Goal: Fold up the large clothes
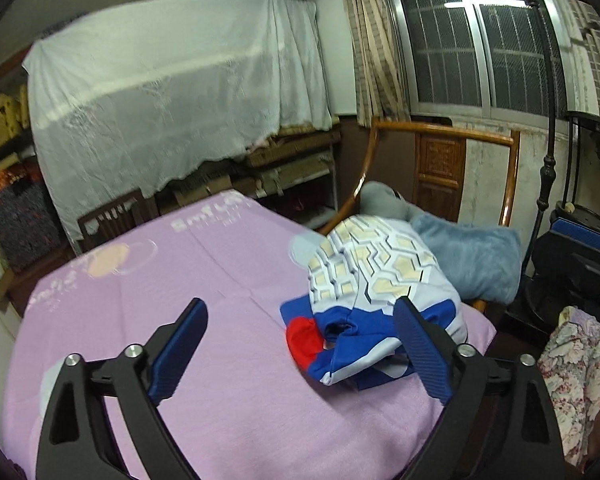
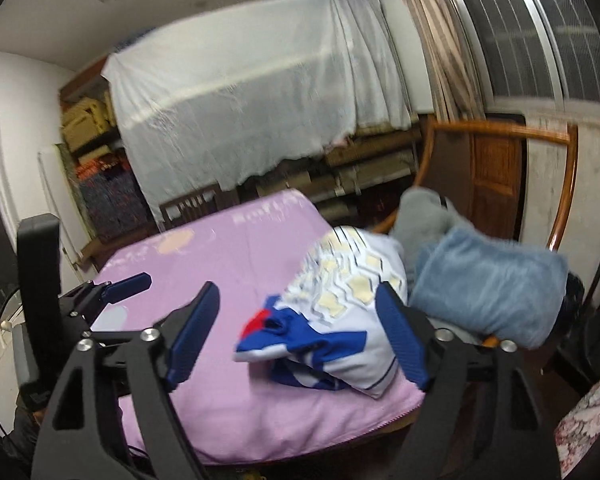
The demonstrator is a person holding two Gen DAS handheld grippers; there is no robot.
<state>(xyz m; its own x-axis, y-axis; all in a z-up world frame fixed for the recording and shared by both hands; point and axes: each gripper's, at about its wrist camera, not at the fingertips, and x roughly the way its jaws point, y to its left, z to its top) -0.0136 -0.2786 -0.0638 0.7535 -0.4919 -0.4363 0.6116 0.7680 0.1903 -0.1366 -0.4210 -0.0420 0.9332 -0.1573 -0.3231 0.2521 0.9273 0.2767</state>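
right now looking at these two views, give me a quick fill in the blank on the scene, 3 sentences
1. The crumpled garment lies on a cloth coloured ____.
2. Both the left tongs and the right tongs stand ____, with nothing gripped between them.
3. Beside the garment, a fluffy blue cushion rests on a wooden ____.

Missing words: purple; open; chair

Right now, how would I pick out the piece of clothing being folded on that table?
Find the table under the purple cloth. Near its right edge, beside a fluffy blue cushion, lies a bundled garment. It alone is white with pale yellow hexagons, blue bands and a red patch; its neighbours are plain.
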